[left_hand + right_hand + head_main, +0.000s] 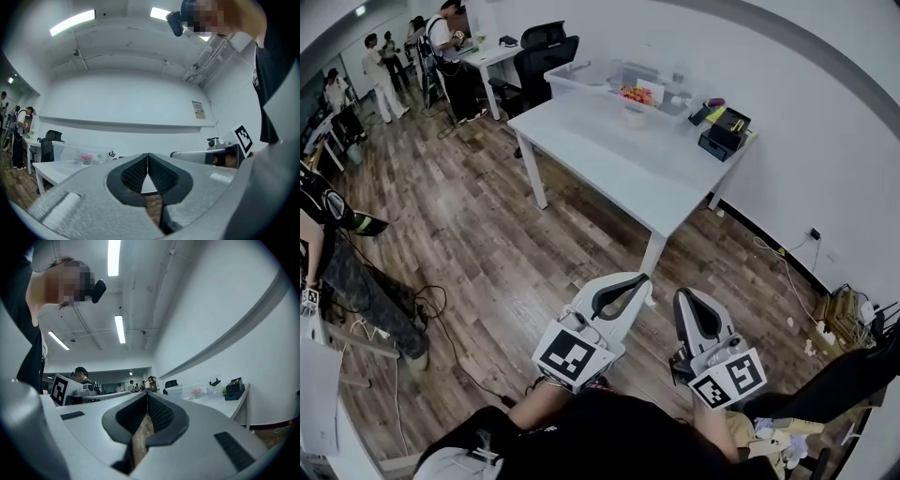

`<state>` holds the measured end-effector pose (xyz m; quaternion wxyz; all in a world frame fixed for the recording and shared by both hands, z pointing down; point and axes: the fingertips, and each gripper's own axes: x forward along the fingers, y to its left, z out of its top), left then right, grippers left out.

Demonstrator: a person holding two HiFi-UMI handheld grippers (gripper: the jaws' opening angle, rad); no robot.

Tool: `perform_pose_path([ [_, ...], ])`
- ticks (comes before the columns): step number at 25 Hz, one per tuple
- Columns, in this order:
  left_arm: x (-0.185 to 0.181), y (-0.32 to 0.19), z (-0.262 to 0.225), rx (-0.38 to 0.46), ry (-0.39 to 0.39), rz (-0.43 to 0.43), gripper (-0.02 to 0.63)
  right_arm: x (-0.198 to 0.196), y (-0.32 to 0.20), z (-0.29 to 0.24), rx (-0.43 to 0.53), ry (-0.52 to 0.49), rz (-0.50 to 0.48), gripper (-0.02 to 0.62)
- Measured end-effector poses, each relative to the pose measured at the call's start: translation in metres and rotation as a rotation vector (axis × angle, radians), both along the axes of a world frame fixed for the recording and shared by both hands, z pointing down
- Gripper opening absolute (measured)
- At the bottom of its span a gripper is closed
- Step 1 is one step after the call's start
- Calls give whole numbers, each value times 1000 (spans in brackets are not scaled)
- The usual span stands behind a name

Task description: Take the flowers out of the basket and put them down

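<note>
Flowers (635, 94) are not yet within reach. Nearest, the left gripper (643, 279) and right gripper (684, 296) hang over the wooden floor (487, 244), each with its jaws pressed together on nothing. Farther off stands the white table (609, 169). Toward its far side the reddish blooms sit in what looks like a small pale basket (635, 116). They are probably light, soft and easily crushed, so a gentle pinch low on the stems, not the petals, seems wisest.
</note>
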<state>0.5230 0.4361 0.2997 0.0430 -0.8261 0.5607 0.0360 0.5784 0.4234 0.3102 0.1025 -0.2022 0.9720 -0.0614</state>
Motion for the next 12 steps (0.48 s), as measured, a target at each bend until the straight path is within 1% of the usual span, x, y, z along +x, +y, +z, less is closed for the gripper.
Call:
perform_pose_path([
  [6, -26, -5, 3, -5, 6, 12, 5, -26, -5, 3, 0, -6, 17, 11],
  [12, -46, -5, 8, -2, -11, 13, 5, -43, -2, 6, 2, -5, 24, 11],
])
